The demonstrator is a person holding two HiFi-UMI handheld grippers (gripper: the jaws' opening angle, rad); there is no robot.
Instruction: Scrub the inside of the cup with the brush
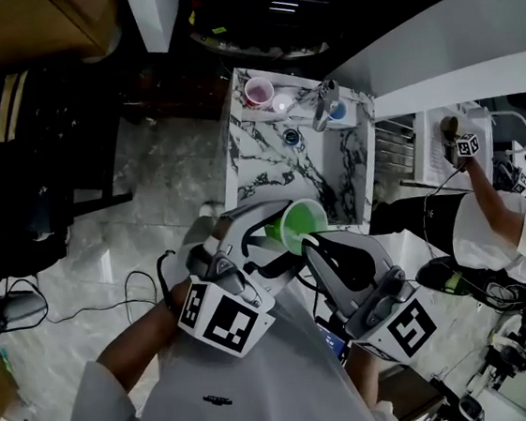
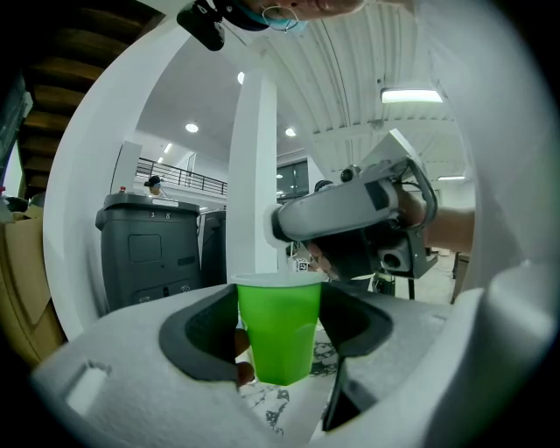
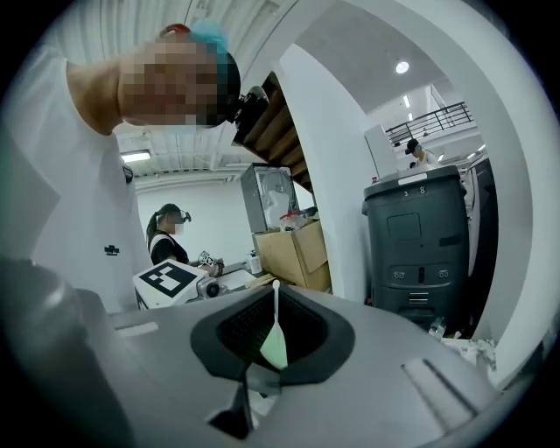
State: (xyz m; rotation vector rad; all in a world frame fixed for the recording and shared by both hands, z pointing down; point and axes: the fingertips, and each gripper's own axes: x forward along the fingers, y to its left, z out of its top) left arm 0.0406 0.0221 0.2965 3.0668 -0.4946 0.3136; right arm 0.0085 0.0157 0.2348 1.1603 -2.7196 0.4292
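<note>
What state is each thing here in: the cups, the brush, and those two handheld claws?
green cup: clamped by its sides, held above the marble counter, mouth tipped up toward the head camera.
brush: pinched; only a thin pale piece shows.
left gripper: shut on the green cup.
right gripper: shut on the brush, tip at the cup's mouth.
pink cup: upright on the counter, apart from both grippers.

A white marble-patterned tabletop with dark grey veins (image 1: 262, 162) stands on a pale grey marbled floor (image 1: 161, 183). At its far end sit a pink plastic cup (image 1: 258, 90), a small pale cup (image 1: 282, 104) just beside it, a silvery metal piece (image 1: 325, 100) and a small blue object (image 1: 337, 111); a small dark ring (image 1: 290, 137) lies near them
</note>
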